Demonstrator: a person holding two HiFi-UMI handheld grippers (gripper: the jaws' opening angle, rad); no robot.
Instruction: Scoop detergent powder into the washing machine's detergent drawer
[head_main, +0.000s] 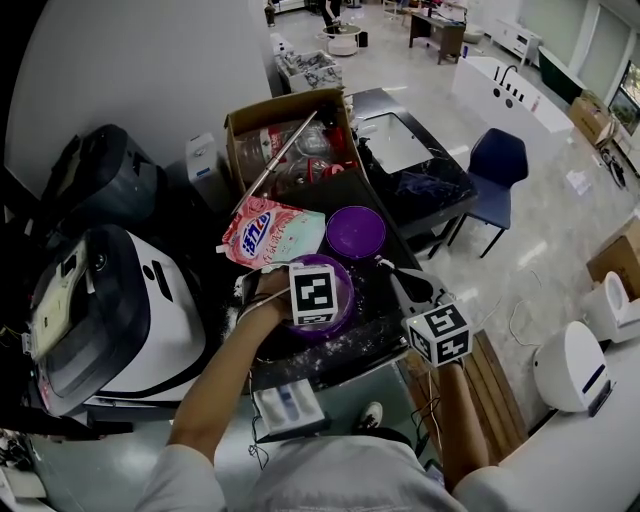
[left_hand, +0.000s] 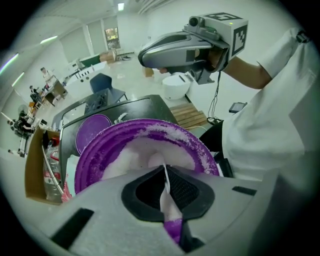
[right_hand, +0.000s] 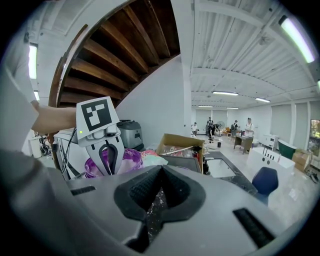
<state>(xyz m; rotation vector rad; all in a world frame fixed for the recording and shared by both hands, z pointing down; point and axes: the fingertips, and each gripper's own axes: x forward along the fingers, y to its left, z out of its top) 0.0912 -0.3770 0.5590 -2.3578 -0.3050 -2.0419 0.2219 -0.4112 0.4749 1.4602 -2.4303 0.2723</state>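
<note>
Early in the job, to judge by how things lie. Left gripper (left_hand: 166, 187) pinched shut on the near rim of a purple bowl (left_hand: 125, 137), with the bowl resting mid-scene on the dark counter (head_main: 420, 190) and heaped with white powder (left_hand: 132, 160). Right gripper (right_hand: 156, 195) held up to the right of the bowl and clear of it, jaws drawn together on nothing nameable, only a thin dark speckled strip between the pads. No scoop to be seen in either tool.

Just beyond the bowl, a matching purple lid (head_main: 355, 232), already off. To the lid's left, a pink detergent bag (head_main: 272, 235) lying flat. Loose powder dusted over the counter around the bowl.

White washing machine (head_main: 110, 320) at the far left of the scene, well apart from the bowl. Small white tray (head_main: 290, 405) jutting out below the near edge of the counter: possibly the drawer, impossible to say.

Done so far, judging from this: powder out and ready in the bowl. Left to do: the scooping, the carry across and the tipping in. No powder visible in anything but the bowl and on the counter.
</note>
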